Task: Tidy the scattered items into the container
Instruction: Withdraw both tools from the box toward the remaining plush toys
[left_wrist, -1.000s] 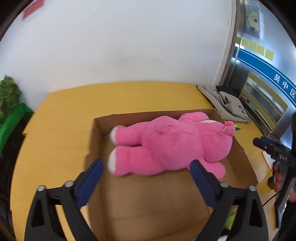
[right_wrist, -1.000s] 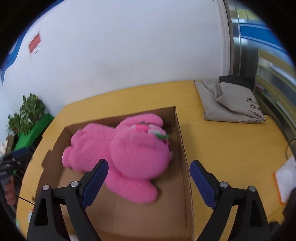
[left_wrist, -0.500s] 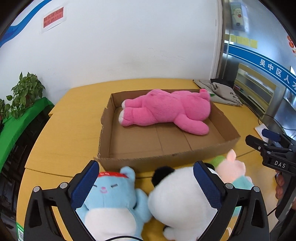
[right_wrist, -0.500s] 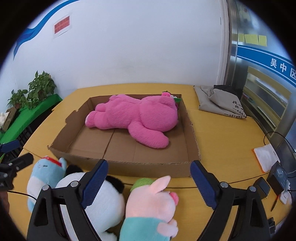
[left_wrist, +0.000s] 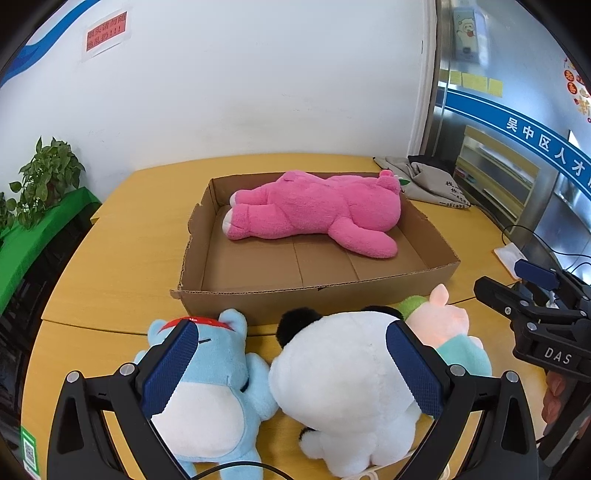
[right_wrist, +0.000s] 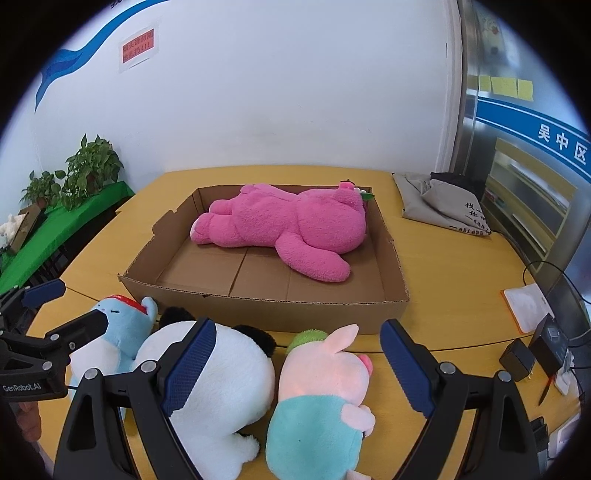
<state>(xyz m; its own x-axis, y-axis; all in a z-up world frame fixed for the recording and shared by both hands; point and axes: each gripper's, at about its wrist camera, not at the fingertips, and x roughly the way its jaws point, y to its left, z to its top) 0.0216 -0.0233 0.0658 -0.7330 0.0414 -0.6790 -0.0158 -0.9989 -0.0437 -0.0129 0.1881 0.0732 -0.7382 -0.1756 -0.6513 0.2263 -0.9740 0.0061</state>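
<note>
A shallow cardboard box (left_wrist: 369, 293) (right_wrist: 258, 312) sits on the yellow table with a pink plush bear (left_wrist: 317, 214) (right_wrist: 288, 225) lying in its far half. In front of the box lie a light-blue plush (left_wrist: 207, 384) (right_wrist: 118, 332), a white panda plush (left_wrist: 340, 384) (right_wrist: 221, 387) and a pink pig plush in teal (left_wrist: 450, 325) (right_wrist: 321, 391). My left gripper (left_wrist: 291, 369) is open and empty above the blue plush and panda. My right gripper (right_wrist: 295, 369) is open and empty above the panda and pig.
A grey cloth bag (left_wrist: 428, 181) (right_wrist: 450, 206) lies at the table's far right. Cables, black adapters (right_wrist: 532, 354) and a white pad (right_wrist: 524, 302) sit at the right edge. Potted plants (right_wrist: 88, 170) on a green shelf stand to the left.
Both grippers have pulled back from over the box to the near side of the table. The three plush toys in front of the box have come into view. Both stay open.
</note>
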